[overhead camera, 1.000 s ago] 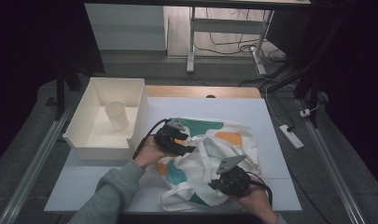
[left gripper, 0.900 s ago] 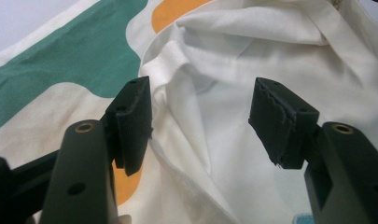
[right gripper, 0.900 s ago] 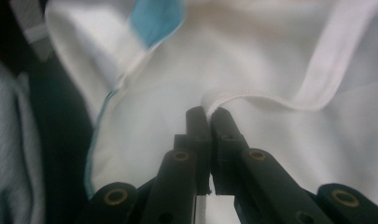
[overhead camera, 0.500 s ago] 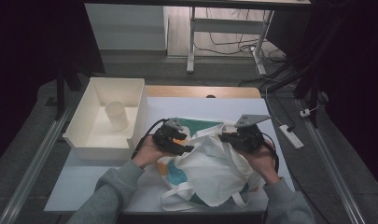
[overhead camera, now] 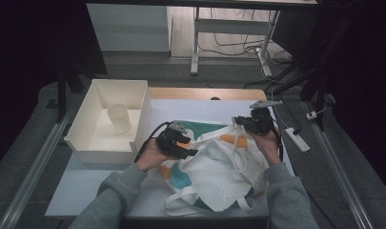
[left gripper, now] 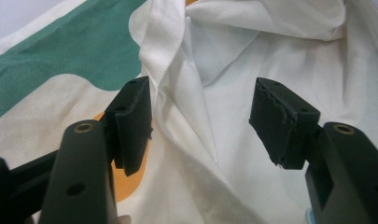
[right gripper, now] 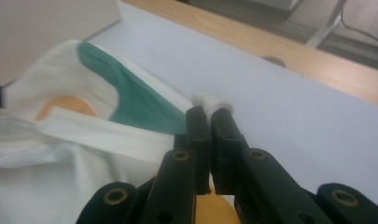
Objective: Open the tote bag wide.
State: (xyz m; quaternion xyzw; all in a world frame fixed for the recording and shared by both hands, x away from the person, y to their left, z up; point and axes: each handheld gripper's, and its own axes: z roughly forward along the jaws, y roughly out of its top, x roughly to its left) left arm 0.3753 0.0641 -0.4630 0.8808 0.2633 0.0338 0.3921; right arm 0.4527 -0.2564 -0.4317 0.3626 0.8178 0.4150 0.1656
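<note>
Two grippers work a white cloth tote bag (overhead camera: pixel 214 167) with green and orange patches, lying crumpled mid-table.

The left gripper (left gripper: pixel 200 121) rests low, jaws apart over a fold; the right gripper (right gripper: pixel 210 112), raised near the table's far right edge, pinches white fabric. A white open box (overhead camera: pixel 86 143) holding a paper cup (overhead camera: pixel 119 118) stands left, apart.

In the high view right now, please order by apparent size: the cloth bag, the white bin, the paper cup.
1. cloth bag and white bin: similar in area, too close to rank.
2. paper cup, clearly smallest, standing inside the bin.
</note>
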